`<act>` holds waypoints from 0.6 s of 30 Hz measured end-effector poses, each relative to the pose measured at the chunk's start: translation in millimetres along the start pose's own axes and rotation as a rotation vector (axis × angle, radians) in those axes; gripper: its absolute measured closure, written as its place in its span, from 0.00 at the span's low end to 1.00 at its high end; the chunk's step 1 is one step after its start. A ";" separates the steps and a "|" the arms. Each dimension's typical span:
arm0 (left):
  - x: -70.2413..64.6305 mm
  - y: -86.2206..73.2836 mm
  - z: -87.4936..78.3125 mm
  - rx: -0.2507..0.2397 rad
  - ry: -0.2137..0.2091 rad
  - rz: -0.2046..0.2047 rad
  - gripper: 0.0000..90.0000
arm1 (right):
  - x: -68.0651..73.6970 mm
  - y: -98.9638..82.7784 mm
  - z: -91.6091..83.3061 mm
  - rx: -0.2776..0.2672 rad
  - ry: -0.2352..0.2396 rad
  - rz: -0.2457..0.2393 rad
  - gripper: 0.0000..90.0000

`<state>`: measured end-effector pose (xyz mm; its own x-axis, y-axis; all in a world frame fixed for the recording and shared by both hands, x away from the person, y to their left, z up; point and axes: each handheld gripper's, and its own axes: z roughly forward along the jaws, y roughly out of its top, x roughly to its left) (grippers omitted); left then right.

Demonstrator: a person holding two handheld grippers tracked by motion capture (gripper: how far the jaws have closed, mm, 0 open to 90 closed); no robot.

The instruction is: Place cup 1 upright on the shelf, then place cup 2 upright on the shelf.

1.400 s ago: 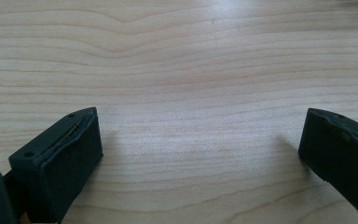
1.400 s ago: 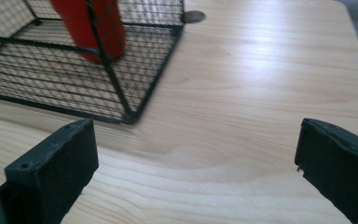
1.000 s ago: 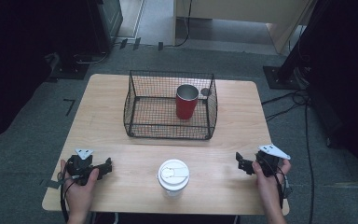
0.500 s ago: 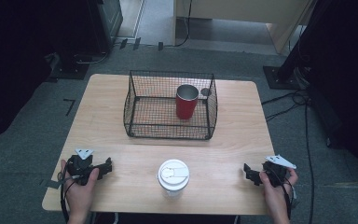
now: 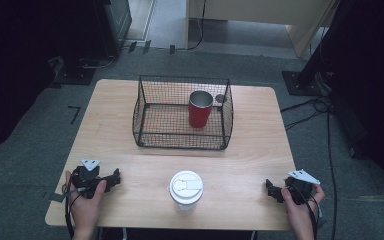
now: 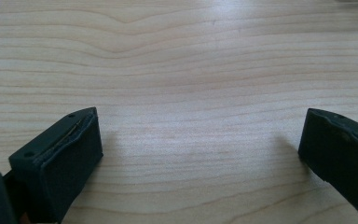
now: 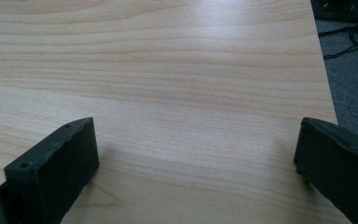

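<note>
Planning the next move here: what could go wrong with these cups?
The white lidded paper cup stands tall near the wooden table's front edge; the open left gripper could tip it. The red metal cup stands inside the black wire basket, whose walls could snag the open right gripper.

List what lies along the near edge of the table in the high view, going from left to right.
left gripper → white lidded cup → right gripper. All three sit on the wooden table, apart from each other; both grippers have their jaws spread wide with nothing between them.

Small object (image 5: 220, 98) behind red cup (image 5: 200, 108): unidentifiable.
</note>
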<state>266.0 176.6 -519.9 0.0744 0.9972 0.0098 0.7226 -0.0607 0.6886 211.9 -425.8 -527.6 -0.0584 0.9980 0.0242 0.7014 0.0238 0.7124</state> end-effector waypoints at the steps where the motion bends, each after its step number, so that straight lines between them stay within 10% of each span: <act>1: 0.0 0.0 0.0 0.000 0.000 0.000 0.00 | 0.0 0.0 0.0 0.000 0.000 0.000 0.00; 18: -1.2 0.5 -0.5 0.008 -0.005 0.006 0.00 | 0.0 0.1 0.0 0.000 0.000 0.000 0.00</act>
<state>265.9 175.5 -519.1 0.0819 0.9966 0.0104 0.7277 -0.0669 0.6826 212.0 -425.8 -527.6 -0.0586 0.9980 0.0241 0.7013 0.0240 0.7125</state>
